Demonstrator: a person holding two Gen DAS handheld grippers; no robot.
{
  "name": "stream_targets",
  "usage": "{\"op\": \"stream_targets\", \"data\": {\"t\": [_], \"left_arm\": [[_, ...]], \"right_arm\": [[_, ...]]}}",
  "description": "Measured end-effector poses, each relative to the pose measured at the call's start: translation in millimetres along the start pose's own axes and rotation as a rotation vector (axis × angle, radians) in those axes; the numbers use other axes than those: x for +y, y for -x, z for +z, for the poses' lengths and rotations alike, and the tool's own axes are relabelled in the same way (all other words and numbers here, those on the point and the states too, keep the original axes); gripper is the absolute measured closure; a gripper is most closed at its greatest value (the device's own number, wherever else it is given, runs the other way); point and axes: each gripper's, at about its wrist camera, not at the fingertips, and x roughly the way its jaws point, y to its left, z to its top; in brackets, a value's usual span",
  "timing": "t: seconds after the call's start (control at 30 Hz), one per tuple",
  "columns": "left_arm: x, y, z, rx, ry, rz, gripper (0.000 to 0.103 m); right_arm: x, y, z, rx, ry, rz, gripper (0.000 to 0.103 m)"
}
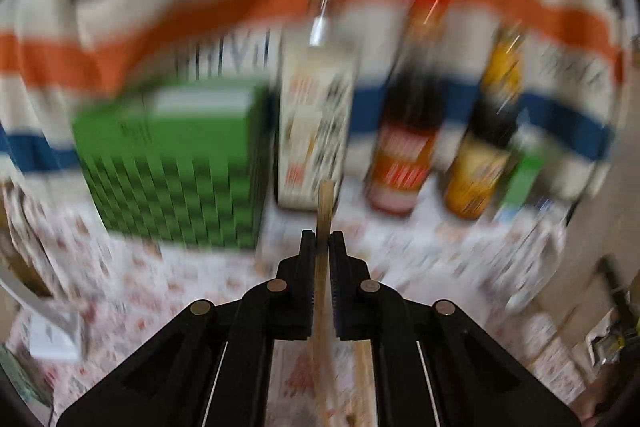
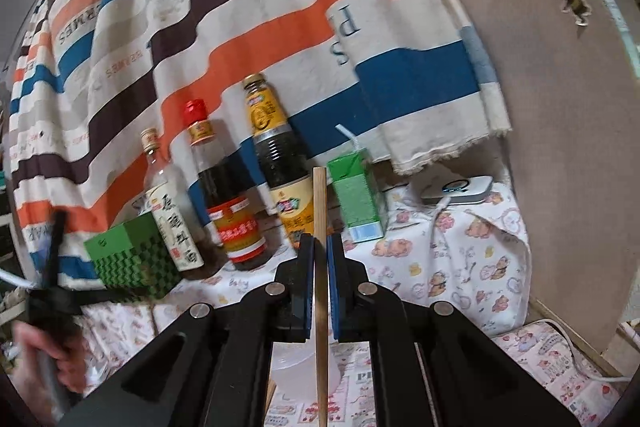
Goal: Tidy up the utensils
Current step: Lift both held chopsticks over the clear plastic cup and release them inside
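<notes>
the left tool (image 1: 322, 241) is clamped narrow on a wooden chopstick (image 1: 324, 211) that stands upright between its pads; this view is blurred. the right tool (image 2: 320, 243) pinches a second chopstick (image 2: 319, 203) the same way, upright, above the tabletop (image 2: 460, 259) with its printed cloth. along the tabletop's far edge, against a striped hanging cloth (image 2: 240, 7), stand a green box (image 2: 128, 255), three bottles (image 2: 224, 195) and a green carton (image 2: 356, 199) with a straw.
</notes>
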Motion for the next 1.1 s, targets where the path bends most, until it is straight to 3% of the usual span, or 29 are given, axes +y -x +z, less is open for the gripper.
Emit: {"op": "stream_targets", "data": {"t": [0.13, 0.2, 0.27, 0.4, 0.53, 0.63, 0.83, 1.1], "left_arm": [[-12.5, 42.9, 19.0, -0.178, 0.031, -0.054, 0.098], [-22.2, 50.7, 21.5, -0.215, 0.051, -0.09, 0.098], [-30.6, 52.1, 25.9, -0.224, 0.062, -0.121, 0.098], [-35.2, 50.3, 34.1, -0.206, 0.086, -0.166, 0.098], [-47.6, 62.6, 34.0, -0.245, 0.105, -0.226, 0.099], [-59.6, 64.2, 40.8, -0.276, 0.079, -0.203, 0.103], [-77.0, 32.8, 58.8, -0.265, 0.075, -0.223, 0.103], [-69.5, -22.4, 33.8, -0.105, 0.047, -0.161, 0.103]], "right_arm": [[-8.6, 1.2, -1.1, -0.026, -0.049, -0.024, 0.096], [-14.3, -1.5, 4.1, 0.015, -0.114, 0.032, 0.096], [-12.5, 3.0, 14.5, -0.012, -0.14, 0.062, 0.096], [7.7, 12.7, 46.8, -0.14, -0.092, 0.034, 0.096], [6.9, 3.3, 66.0, -0.23, -0.214, -0.003, 0.096], [-0.8, -18.6, 59.3, -0.229, -0.289, -0.048, 0.096], [-11.4, -59.0, 23.5, -0.193, -0.315, -0.112, 0.096], [-30.4, -99.5, 3.2, -0.02, -0.335, -0.011, 0.096]]}}
